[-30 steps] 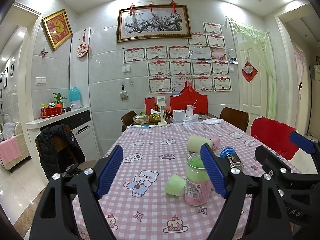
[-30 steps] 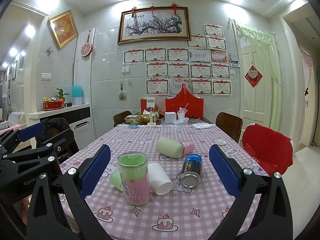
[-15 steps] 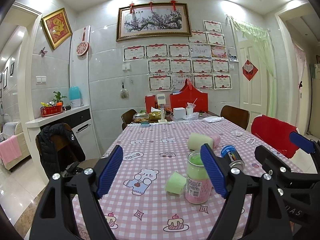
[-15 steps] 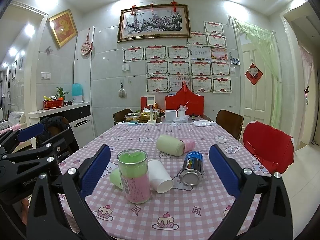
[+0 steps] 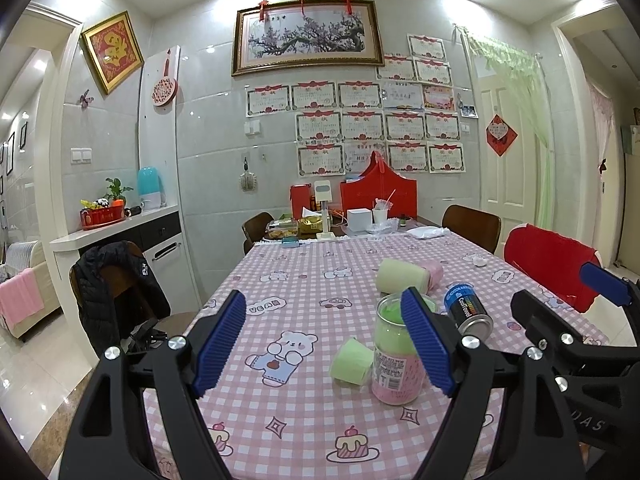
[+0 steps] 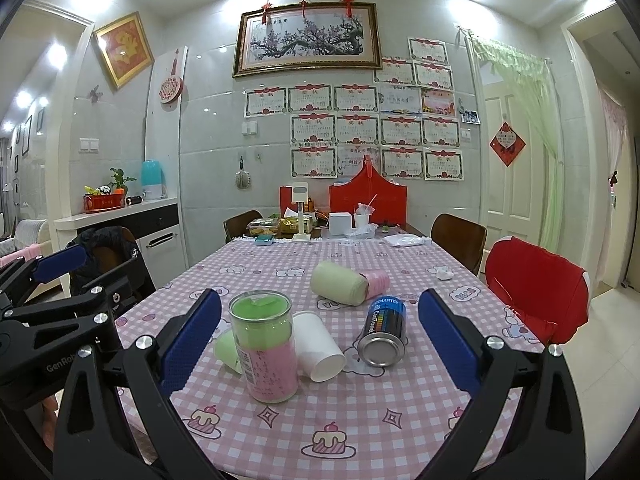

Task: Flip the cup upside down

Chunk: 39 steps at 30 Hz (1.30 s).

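Cups: two [image 6: 318, 346] [image 6: 227, 350]; jar: one [image 6: 264, 346]; can: one [image 6: 382, 334]

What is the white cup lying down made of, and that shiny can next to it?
The white tapered cup lying on its side looks like matte paper or thin plastic; hard to say which. The blue printed can looks like metal: its silvery end reflects light.

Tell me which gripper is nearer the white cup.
Right, probably. The right gripper is open and points straight at the white cup, which lies on its side between the fingers' line. The left gripper, also open, sits further left; the jar hides the cup from it.
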Each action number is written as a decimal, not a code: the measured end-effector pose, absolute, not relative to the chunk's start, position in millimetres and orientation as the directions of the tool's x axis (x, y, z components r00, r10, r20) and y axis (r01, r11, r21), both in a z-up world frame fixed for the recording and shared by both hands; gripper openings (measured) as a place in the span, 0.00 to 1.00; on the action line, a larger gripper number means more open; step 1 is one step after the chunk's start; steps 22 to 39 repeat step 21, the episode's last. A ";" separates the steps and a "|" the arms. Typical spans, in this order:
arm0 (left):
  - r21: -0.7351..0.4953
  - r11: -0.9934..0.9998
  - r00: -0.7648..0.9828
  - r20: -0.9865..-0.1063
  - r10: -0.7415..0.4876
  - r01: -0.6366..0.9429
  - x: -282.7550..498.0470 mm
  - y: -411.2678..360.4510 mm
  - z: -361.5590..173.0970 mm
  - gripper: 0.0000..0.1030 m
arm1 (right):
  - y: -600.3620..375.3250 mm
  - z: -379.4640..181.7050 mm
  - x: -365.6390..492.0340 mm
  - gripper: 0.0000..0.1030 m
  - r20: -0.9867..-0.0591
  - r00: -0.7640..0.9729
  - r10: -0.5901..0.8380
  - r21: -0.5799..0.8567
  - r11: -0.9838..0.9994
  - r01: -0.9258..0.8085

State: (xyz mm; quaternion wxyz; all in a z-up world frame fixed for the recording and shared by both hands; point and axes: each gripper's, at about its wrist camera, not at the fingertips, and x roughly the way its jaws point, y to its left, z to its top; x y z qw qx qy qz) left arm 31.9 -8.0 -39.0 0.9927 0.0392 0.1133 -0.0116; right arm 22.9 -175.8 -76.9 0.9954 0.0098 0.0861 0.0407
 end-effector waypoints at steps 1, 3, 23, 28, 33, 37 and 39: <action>0.077 0.997 0.973 -0.229 -0.014 0.032 33.7 -8.6 -40.1 0.77 | -176.2 -78.0 24.0 0.92 -0.172 0.982 0.082 0.026 0.997 -0.078; 0.079 0.996 0.972 -0.235 -0.013 0.033 36.9 -8.9 -43.5 0.77 | -176.7 -80.6 28.1 0.92 -0.181 0.980 0.078 0.026 0.997 -0.075; 0.114 0.994 0.937 -0.347 0.032 0.008 102.0 -17.7 -80.3 0.77 | -187.9 -109.7 82.3 0.92 -0.279 0.960 0.009 0.029 1.000 -0.001; 0.114 0.994 0.937 -0.347 0.032 0.008 102.0 -17.7 -80.3 0.77 | -187.9 -109.7 82.3 0.92 -0.279 0.960 0.009 0.029 1.000 -0.001; 0.114 0.994 0.937 -0.347 0.032 0.008 102.0 -17.7 -80.3 0.77 | -187.9 -109.7 82.3 0.92 -0.279 0.960 0.009 0.029 1.000 -0.001; 0.114 0.994 0.937 -0.347 0.032 0.008 102.0 -17.7 -80.3 0.77 | -187.9 -109.7 82.3 0.92 -0.279 0.960 0.009 0.029 1.000 -0.001; 0.114 0.994 0.937 -0.347 0.032 0.008 102.0 -17.7 -80.3 0.77 | -187.9 -109.7 82.3 0.92 -0.279 0.960 0.009 0.029 1.000 -0.001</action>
